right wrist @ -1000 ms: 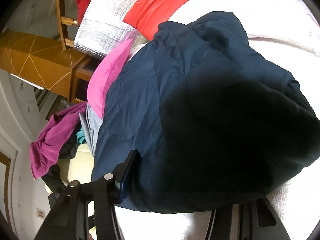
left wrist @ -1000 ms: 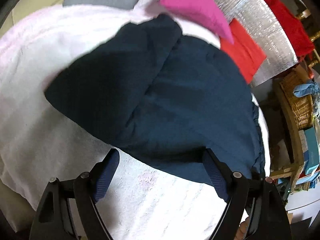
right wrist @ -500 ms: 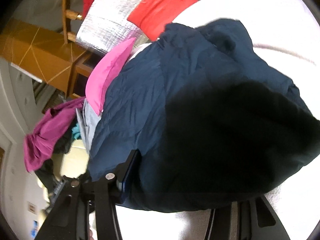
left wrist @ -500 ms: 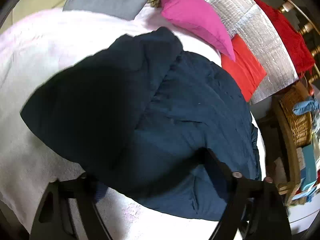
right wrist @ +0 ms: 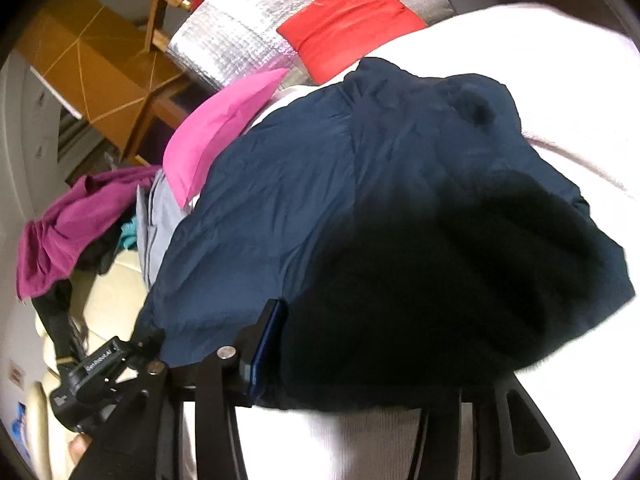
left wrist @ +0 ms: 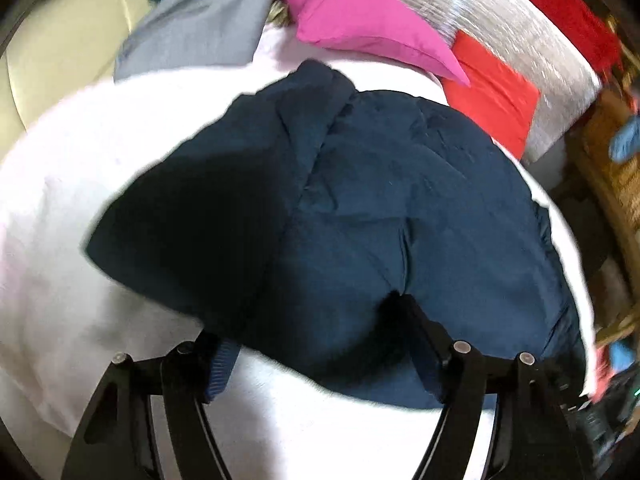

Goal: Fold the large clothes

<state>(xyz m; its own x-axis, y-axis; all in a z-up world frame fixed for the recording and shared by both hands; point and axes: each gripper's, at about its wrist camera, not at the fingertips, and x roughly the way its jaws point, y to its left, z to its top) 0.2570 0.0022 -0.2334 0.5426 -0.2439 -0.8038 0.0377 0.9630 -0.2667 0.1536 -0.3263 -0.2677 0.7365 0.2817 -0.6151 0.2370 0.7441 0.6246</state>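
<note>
A large navy jacket (left wrist: 400, 208) lies folded in a thick bundle on a white blanket (left wrist: 80, 208), filling most of both wrist views. In the left wrist view the left gripper (left wrist: 324, 344) sits at the near edge of the jacket with its jaws spread wide. The fabric's near hem drapes over the tips of both fingers: the blue-padded left finger (left wrist: 218, 372) pokes out just under the hem, and the right finger is pressed up into a crease of the cloth. Nothing is pinched between them; the cloth lies across the gap rather than being squeezed.

In the right wrist view the same navy jacket (right wrist: 360, 208) hangs over the right gripper (right wrist: 352, 360). Its left finger (right wrist: 266, 348) shows against the jacket's edge, while the other finger is hidden beneath the dark, shadowed fold. The two finger arms stand well apart, so the jaws read as wide, with no clamp on the fabric visible.

Beyond the jacket lie a pink cushion (left wrist: 360, 32), a red cushion (left wrist: 492, 92) against a silver foil sheet (left wrist: 500, 28), and a grey garment (left wrist: 200, 28). A magenta garment (right wrist: 72, 224) is heaped at the left of the right wrist view.
</note>
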